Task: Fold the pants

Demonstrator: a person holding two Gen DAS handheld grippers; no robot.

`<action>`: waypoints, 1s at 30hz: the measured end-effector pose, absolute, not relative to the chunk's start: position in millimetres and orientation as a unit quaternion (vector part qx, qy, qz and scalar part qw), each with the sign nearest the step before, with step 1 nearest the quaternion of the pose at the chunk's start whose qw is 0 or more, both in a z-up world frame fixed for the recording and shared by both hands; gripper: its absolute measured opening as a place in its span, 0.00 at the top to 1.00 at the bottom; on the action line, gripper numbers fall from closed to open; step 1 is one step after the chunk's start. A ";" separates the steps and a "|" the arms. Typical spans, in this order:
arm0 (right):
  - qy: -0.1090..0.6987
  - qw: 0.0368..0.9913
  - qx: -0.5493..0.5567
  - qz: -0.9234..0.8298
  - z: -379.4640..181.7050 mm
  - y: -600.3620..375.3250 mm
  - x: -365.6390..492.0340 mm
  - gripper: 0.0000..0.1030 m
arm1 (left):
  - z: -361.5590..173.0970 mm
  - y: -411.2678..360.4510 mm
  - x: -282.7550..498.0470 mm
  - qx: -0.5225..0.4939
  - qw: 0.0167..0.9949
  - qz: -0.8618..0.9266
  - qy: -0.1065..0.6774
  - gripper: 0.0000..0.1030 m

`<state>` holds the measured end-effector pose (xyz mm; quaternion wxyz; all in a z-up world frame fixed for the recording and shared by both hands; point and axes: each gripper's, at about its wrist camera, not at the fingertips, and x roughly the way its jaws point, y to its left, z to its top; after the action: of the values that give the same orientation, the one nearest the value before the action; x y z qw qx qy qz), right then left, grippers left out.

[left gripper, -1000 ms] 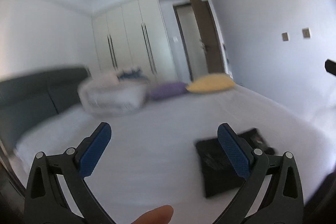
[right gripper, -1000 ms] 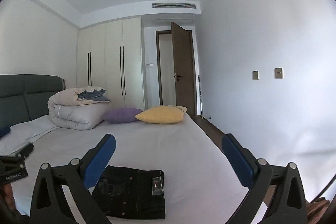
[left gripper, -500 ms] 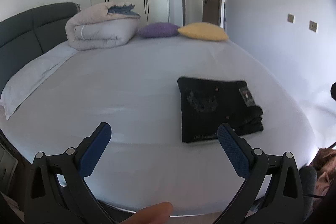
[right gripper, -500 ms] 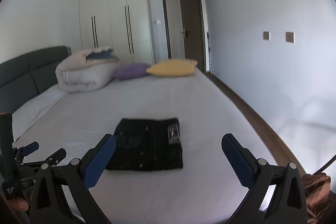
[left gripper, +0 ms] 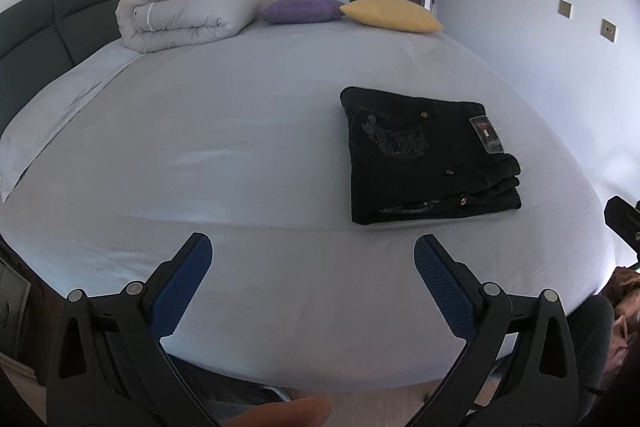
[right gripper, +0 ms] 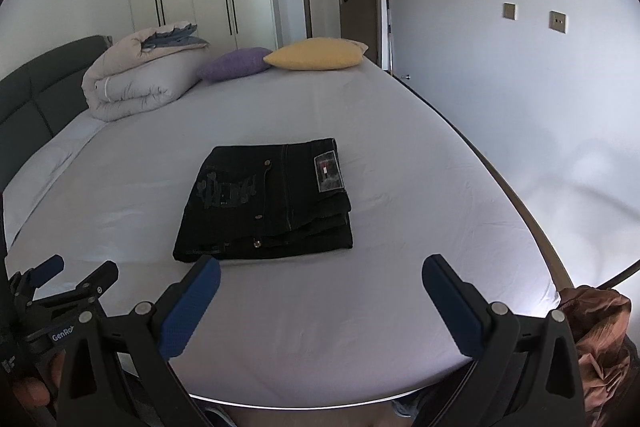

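Black pants [left gripper: 424, 155] [right gripper: 268, 203] lie folded into a compact rectangle on the white bed [left gripper: 240, 131] [right gripper: 400, 163], a label patch facing up. My left gripper [left gripper: 312, 255] hovers open over the bed's near edge, left of and nearer than the pants, holding nothing. My right gripper [right gripper: 320, 279] is open too, just in front of the pants' near edge, with its left blue pad [right gripper: 192, 303] close to the fabric's corner but apart from it. In the right wrist view the left gripper [right gripper: 68, 279] shows at the lower left edge.
A rolled duvet [left gripper: 188, 15] [right gripper: 140, 79], a purple pillow [left gripper: 302, 9] [right gripper: 234, 63] and a yellow pillow [left gripper: 390, 13] [right gripper: 316, 54] sit at the far end. A dark headboard [left gripper: 36, 27] runs along the left. Brown cloth [right gripper: 600, 339] lies off the bed's right corner.
Both cameras have tilted down and pulled back toward the bed's near edge; the folded pants now sit fuller in view. The pants have not moved and both grippers stay open.
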<state>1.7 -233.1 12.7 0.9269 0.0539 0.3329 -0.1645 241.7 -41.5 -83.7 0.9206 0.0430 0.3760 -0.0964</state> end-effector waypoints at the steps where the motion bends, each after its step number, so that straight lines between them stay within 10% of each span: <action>1: 0.335 0.927 0.051 -0.163 10.4 -232.3 2.6 0.00 | -87.1 -42.5 242.7 0.044 0.920 -0.096 0.378 0.00; 30: 0.362 0.919 0.049 -0.146 -5.3 -226.0 13.9 0.00 | -91.0 -44.1 244.1 0.049 0.917 -0.100 0.383 0.00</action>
<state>13.9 -226.0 -5.3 0.9193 0.0493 0.3621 -0.1459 244.1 -44.1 -91.0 0.9172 0.0494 0.3825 -0.1001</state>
